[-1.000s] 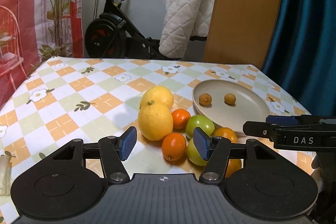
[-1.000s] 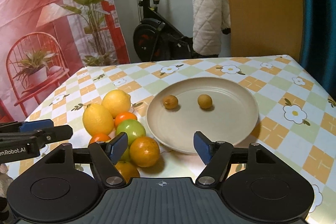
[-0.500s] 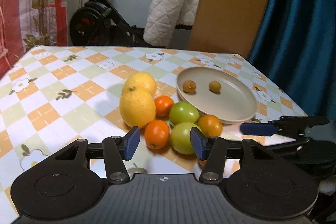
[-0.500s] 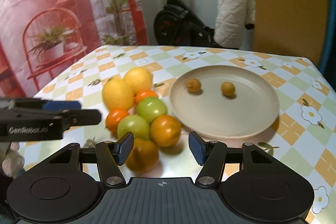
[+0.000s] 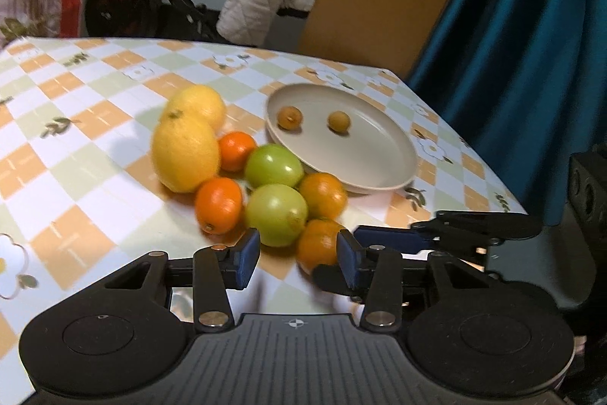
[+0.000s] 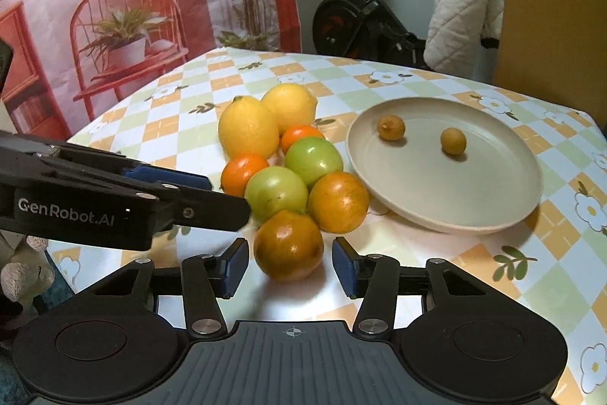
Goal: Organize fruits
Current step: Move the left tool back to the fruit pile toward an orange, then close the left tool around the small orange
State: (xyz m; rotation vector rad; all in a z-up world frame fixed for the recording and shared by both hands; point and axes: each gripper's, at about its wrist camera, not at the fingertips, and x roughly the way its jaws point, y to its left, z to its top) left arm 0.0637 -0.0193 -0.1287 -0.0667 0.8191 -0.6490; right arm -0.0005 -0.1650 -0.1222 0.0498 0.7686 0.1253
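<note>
A pile of fruit lies on the checked tablecloth left of a beige plate (image 6: 489, 207): two lemons (image 6: 248, 128), two small tangerines, two green fruits (image 6: 276, 192) and two oranges. Two small brown fruits (image 6: 390, 128) sit on the plate. My right gripper (image 6: 290, 267) is closing around the nearest orange (image 6: 288, 245), with a thin gap at each pad. My left gripper (image 5: 297, 260) is closing too, just short of the near green fruit (image 5: 275, 215), with the same orange (image 5: 316, 245) by its right pad and nothing pressed. The right gripper's fingers (image 5: 383, 238) reach in from the right.
The table's near edge runs just under both grippers. A teal curtain (image 5: 512, 44) and a wooden panel stand to the right. An exercise bike (image 6: 360, 21) with a white quilt stands behind the table, and a red printed backdrop hangs at the left.
Both grippers' jaws have narrowed. The right gripper has come in over the nearest orange, which now sits between its fingers. The left gripper has tilted down and swung right toward the pile.
</note>
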